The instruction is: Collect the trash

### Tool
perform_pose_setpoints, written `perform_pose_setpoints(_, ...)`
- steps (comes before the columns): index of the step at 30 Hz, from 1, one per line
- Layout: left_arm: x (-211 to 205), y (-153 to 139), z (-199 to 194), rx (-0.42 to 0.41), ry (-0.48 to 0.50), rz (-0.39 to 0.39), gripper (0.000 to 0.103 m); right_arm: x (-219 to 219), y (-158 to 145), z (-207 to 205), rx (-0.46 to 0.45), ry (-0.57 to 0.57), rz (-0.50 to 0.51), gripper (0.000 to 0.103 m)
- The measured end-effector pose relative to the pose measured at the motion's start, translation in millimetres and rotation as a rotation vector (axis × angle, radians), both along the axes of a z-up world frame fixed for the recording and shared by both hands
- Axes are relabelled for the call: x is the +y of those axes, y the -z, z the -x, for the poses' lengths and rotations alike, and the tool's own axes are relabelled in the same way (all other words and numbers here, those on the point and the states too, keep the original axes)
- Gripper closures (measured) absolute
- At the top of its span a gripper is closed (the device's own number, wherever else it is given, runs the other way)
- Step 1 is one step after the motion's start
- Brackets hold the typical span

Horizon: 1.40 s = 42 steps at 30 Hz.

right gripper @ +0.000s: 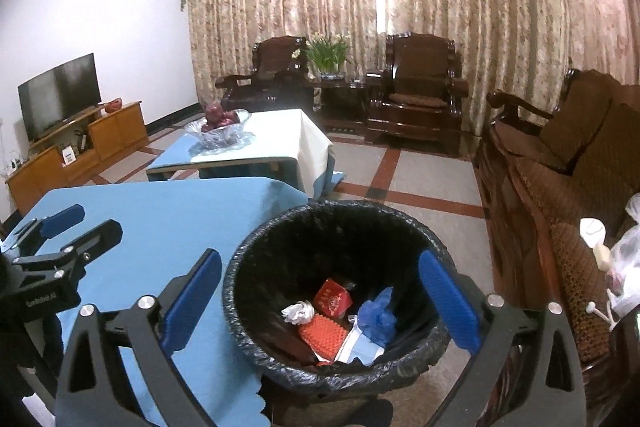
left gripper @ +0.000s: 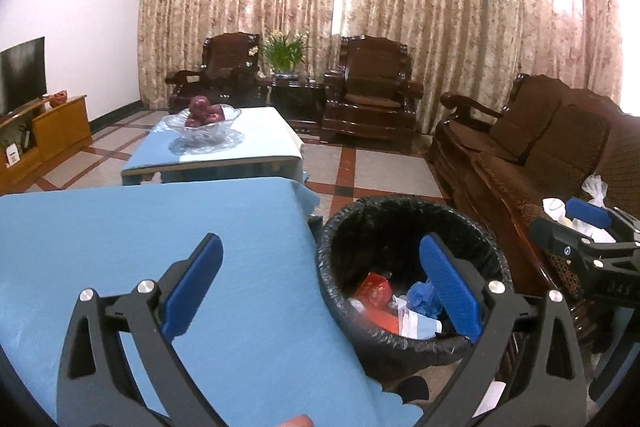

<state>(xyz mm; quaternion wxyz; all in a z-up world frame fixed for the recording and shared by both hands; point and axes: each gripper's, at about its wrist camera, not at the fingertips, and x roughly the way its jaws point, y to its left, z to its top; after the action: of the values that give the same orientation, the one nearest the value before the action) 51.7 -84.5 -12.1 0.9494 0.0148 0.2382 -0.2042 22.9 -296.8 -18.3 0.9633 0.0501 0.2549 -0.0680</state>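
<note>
Both grippers hung released, nothing between the fingers: left gripper, right gripper. Trash — red carton, crumpled paper, blue wrapper — lay inside the black-lined round bin beside the blue-clothed bench. Best to lift clear of the rim, then scan bench and floor.
</note>
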Motion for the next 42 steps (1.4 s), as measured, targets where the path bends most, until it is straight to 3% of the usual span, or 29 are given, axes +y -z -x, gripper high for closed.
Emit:
perform_pose_setpoints(18,32.1,-34.1,58.9,-0.079,-0.037,0.029,0.007,38.6,-26.5,34.6,-0.055,-0.040,0.043,0.006)
perform_pose_setpoints(42,45.3,-44.5,66.5,-0.105,-0.071,0.027,0.007,46.4,-34.6,45.9,-0.091,-0.052,0.060,0.006)
